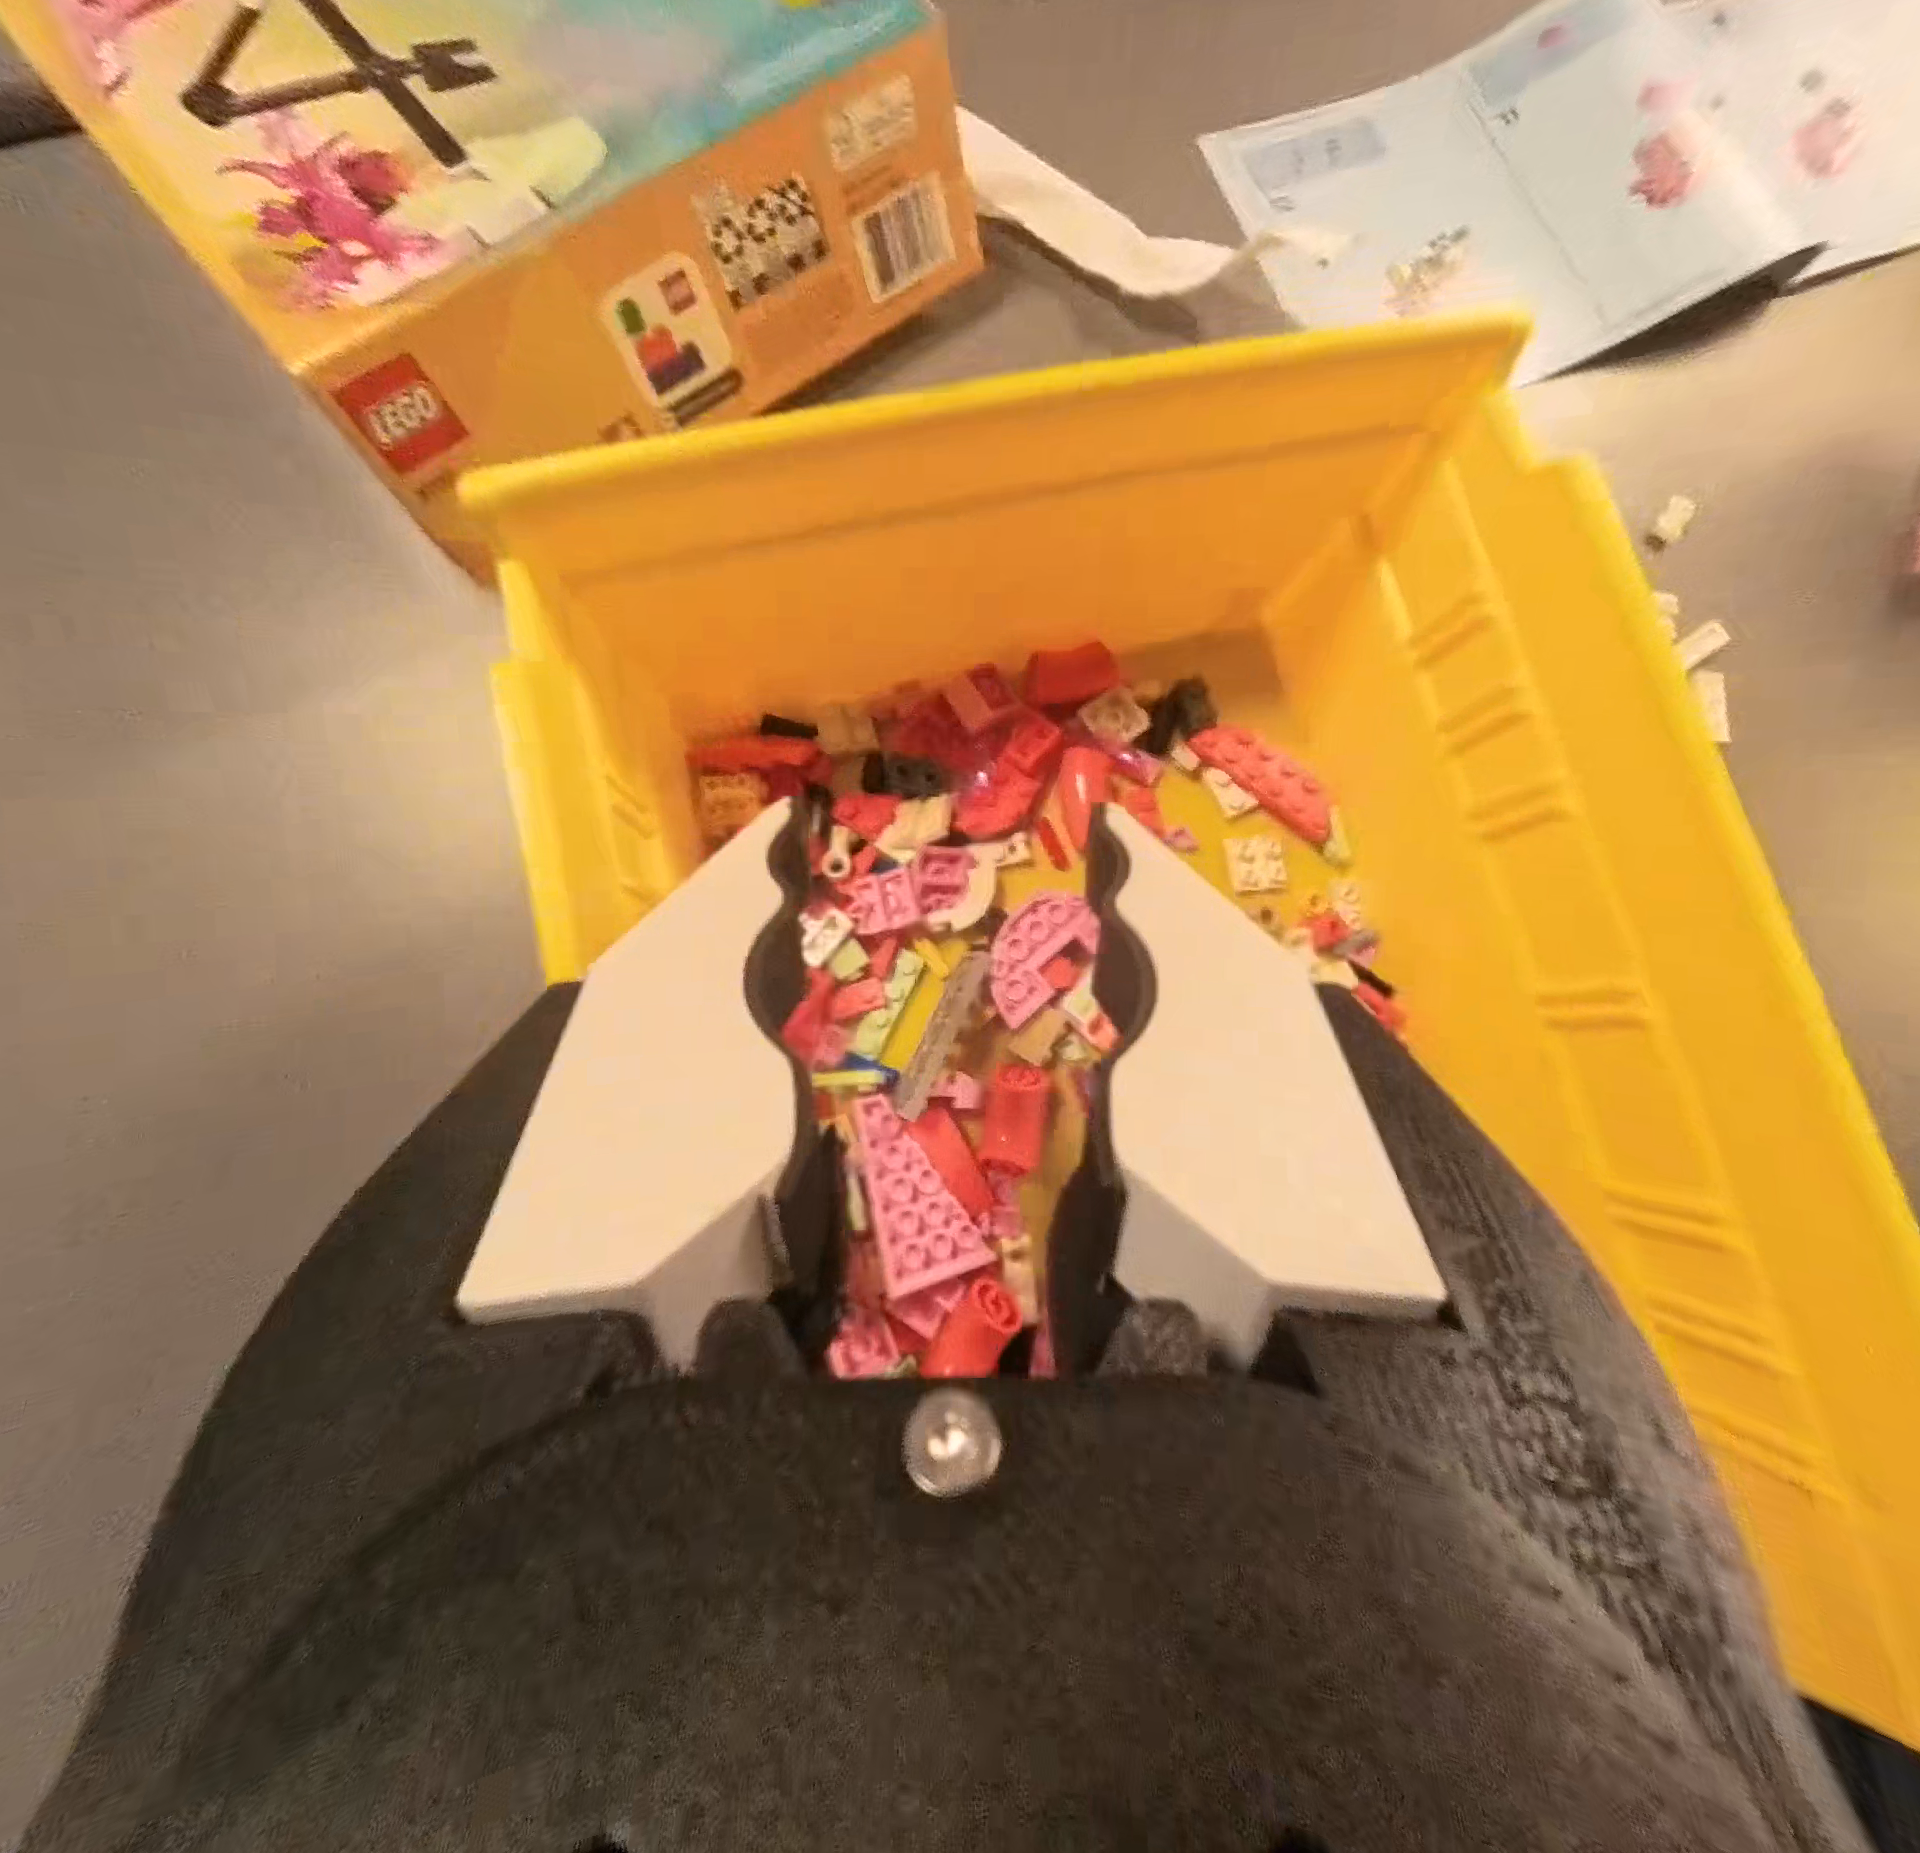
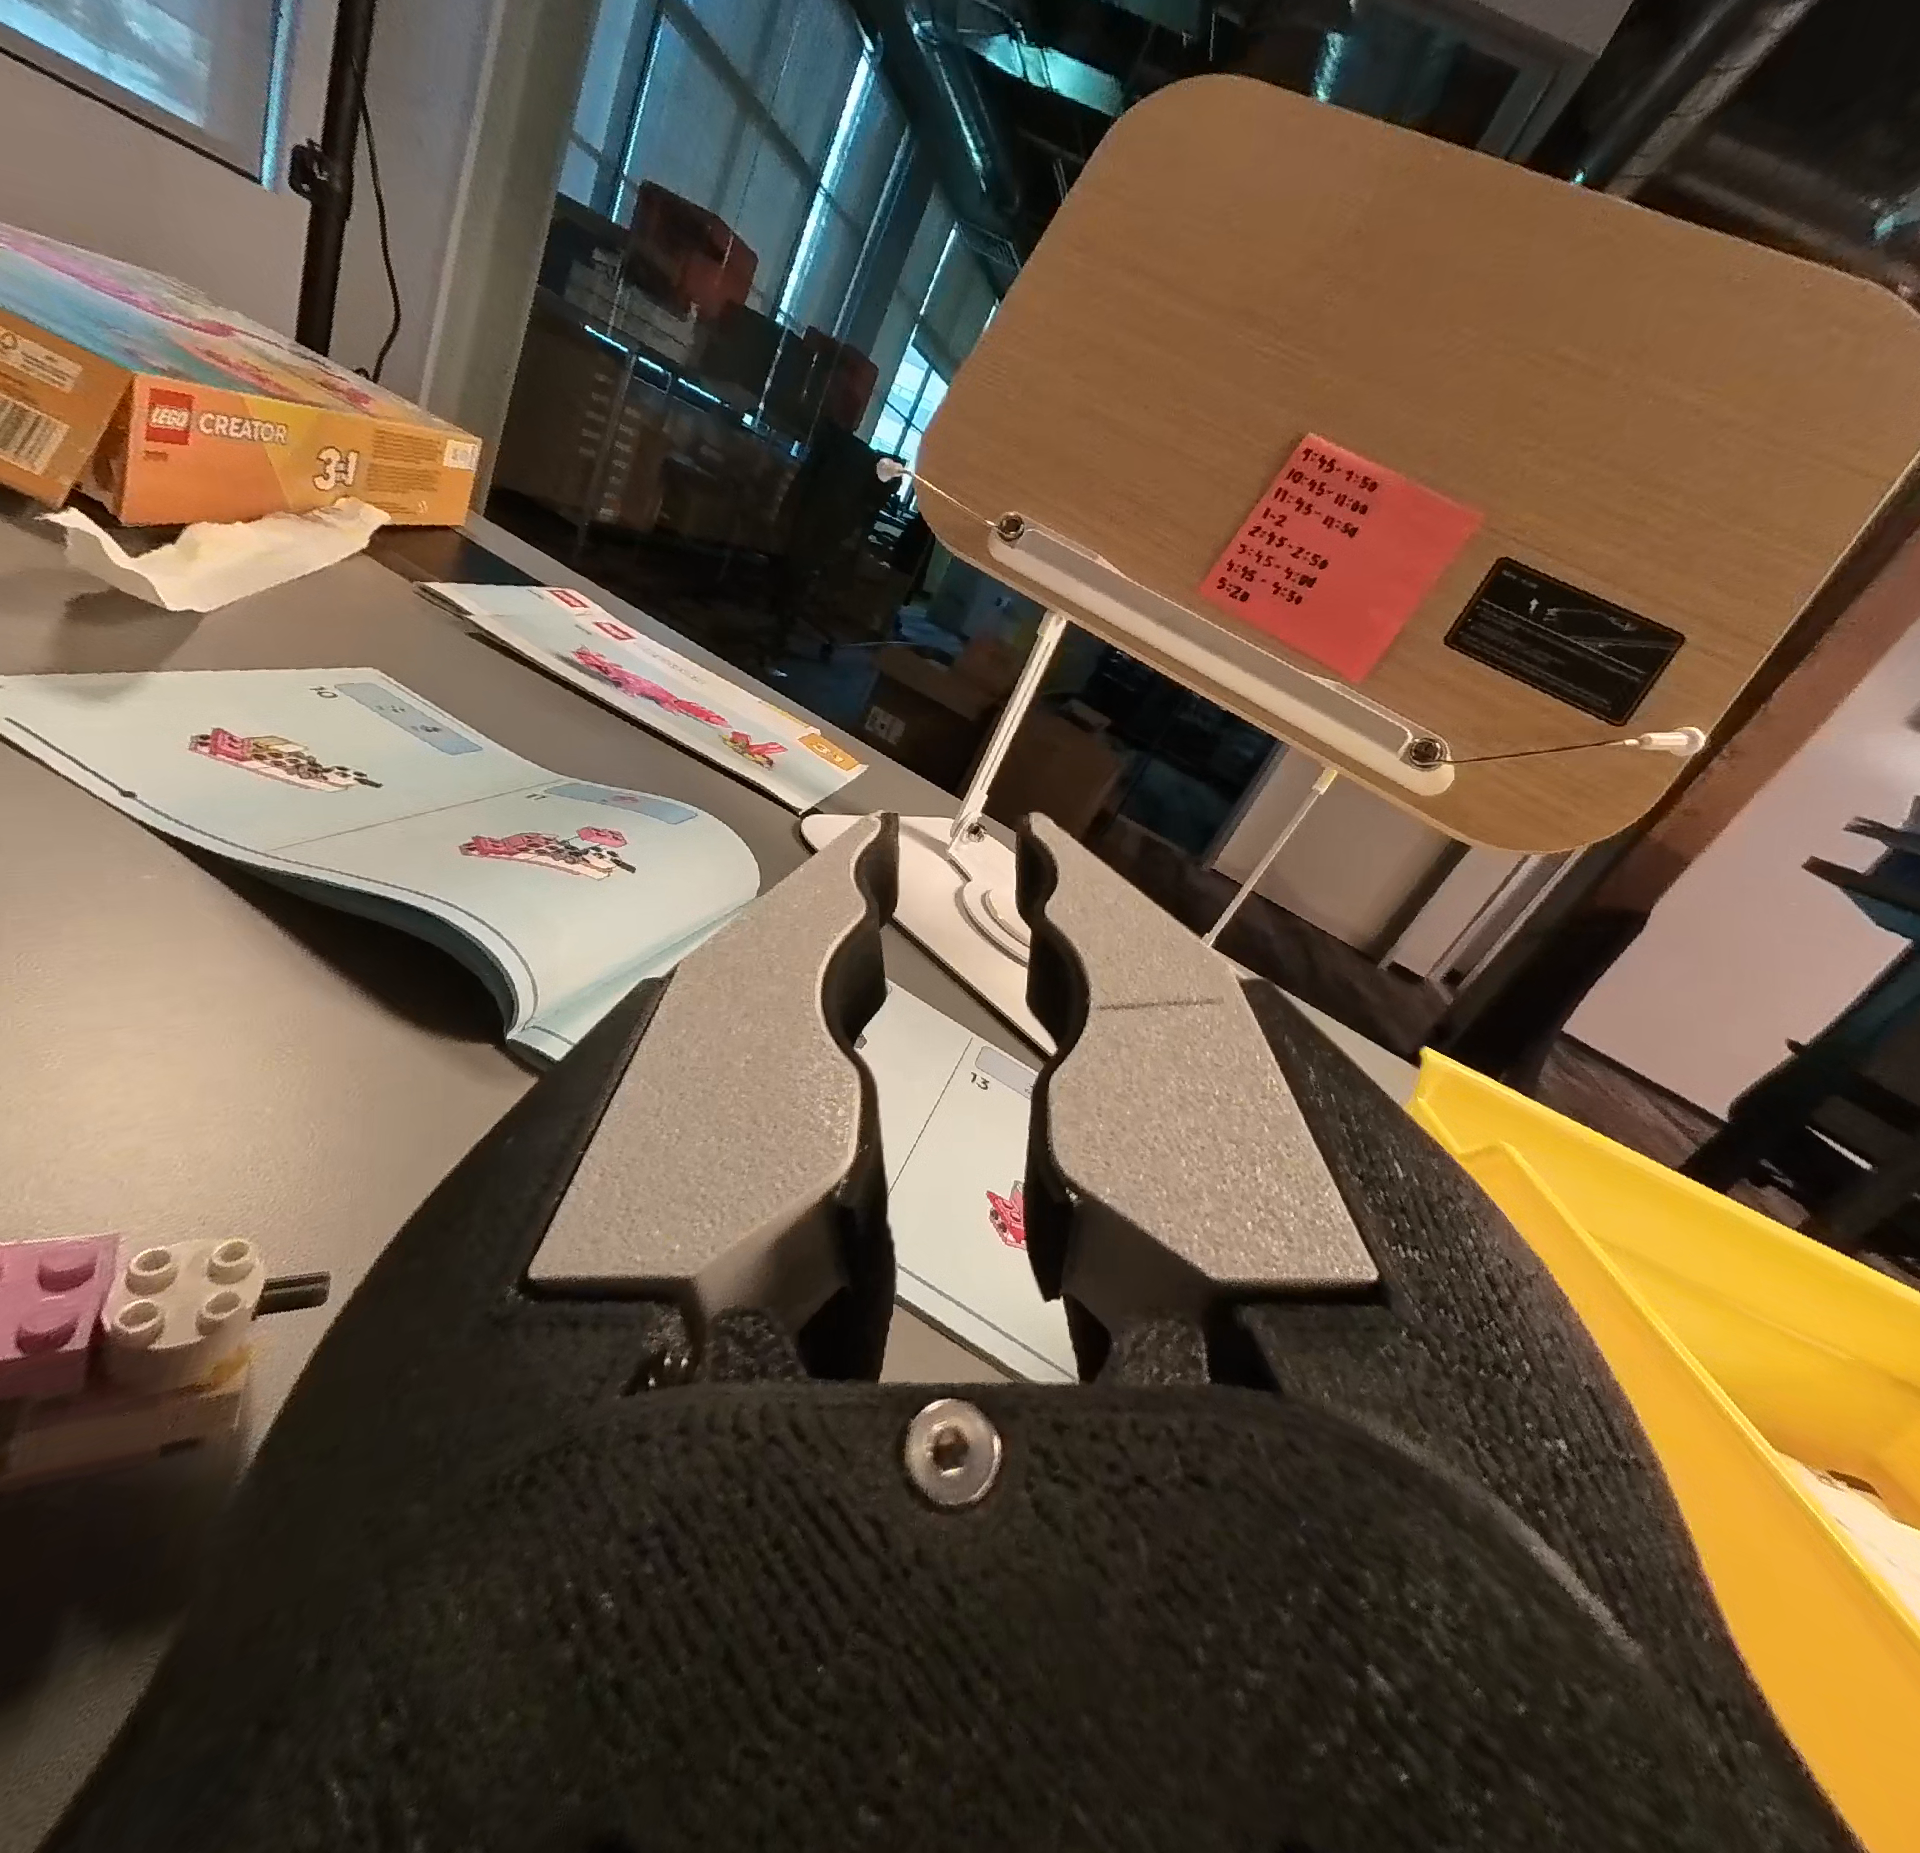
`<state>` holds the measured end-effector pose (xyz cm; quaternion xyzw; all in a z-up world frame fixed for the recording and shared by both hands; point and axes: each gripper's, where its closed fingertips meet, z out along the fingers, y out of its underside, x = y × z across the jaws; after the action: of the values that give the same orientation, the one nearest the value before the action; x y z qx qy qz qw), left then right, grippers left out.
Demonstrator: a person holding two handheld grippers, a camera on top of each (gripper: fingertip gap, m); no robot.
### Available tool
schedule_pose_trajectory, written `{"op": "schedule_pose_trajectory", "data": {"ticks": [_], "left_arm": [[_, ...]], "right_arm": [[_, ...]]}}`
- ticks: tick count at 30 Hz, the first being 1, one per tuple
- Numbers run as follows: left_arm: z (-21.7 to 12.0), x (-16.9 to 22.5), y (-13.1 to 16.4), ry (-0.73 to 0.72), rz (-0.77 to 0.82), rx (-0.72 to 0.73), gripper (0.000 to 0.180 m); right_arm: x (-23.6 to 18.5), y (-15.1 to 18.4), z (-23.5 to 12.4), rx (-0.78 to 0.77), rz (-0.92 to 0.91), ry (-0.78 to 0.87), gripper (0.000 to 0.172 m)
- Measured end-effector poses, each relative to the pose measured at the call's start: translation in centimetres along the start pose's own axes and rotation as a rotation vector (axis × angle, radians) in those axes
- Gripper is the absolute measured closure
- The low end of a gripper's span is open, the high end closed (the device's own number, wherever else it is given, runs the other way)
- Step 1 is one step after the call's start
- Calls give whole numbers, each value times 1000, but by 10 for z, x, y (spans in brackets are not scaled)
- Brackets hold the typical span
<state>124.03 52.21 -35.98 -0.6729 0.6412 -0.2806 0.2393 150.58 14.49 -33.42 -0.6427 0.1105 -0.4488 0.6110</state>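
Under my left claw (image 1: 940, 816) lies a heap of small building bricks (image 1: 935, 972), mostly pink, red and white with a few black ones, loose on the floor of a yellow bin (image 1: 1507, 868). The claw points down into the bin with its white fingers (image 1: 665, 1076) apart; bricks show in the gap between them, but I judge that they lie below and nothing is gripped. The bin's high walls keep the loose pieces from scattering over the grey counter (image 1: 208, 764), though a few pale bricks (image 1: 1694, 650) lie outside by its right wall. Beyond the bin sits the set's orange box (image 1: 644, 245), with torn white paper (image 1: 1091, 234) beside it and open instruction booklets (image 1: 1558, 193) spread flat farther right. My right claw (image 2: 951, 847) is held low above the counter, grey fingers (image 2: 748, 1076) a little apart and gripping nothing, an open booklet page (image 2: 956, 1180) showing through the gap. To its left stands a small built piece of pink and white bricks (image 2: 114, 1315); the bin's rim (image 2: 1662, 1284) is at its right. Ahead stands a wooden board on a white stand (image 2: 1455, 401), bearing a red note (image 2: 1340, 556).
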Motion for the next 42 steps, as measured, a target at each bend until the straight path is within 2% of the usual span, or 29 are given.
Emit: {"op": "schedule_pose_trajectory", "data": {"ticks": [1, 3, 7, 10, 15, 22, 24, 26, 27, 32, 36, 38, 40, 42], "left_arm": [[2, -4, -1, -13, 0, -17, 131], [9, -4, -3, 17, -1, -60, 149], [29, -5, -4, 24, 19, -140, 164], [48, -2, -4, 49, 21, -192, 164], [80, 5, 1, 81, 4, -275, 150], [91, 3, 12, 28, 32, -356, 148], [92, 3, 12, 15, 38, -353, 151], [92, 4, 13, 6, 41, -357, 165], [92, 5, 14, 1, 40, -354, 165], [72, 6, 4, -22, 13, -228, 166], [25, 32, -38, 7, -29, 63, 166], [-6, 51, -63, -17, 59, 204, 166], [-27, 68, -79, -60, 144, 259, 166], [-41, 99, -95, 5, 175, 299, 166]], "right_arm": [[-1, 0, 0, 0, -7, -2, 151], [-3, 0, 1, -4, -18, -9, 151], [-5, 2, 2, -16, -20, -17, 151], [-5, 4, 2, -25, -11, -24, 151], [-8, 4, 3, -29, -30, -31, 151], [-11, 2, 2, -16, -48, -39, 151], [-10, 1, 2, -11, -42, -37, 151], [-10, 0, 2, -4, -32, -37, 151], [-9, 0, 1, 0, -28, -37, 151], [-10, -5, 0, 30, 0, -55, 152], [-12, -12, -3, 75, 36, -80, 152], [-12, -17, -6, 103, 62, -91, 152], [-12, -23, -11, 140, 97, -98, 152], [-13, -30, -16, 177, 134, -116, 152]]}}
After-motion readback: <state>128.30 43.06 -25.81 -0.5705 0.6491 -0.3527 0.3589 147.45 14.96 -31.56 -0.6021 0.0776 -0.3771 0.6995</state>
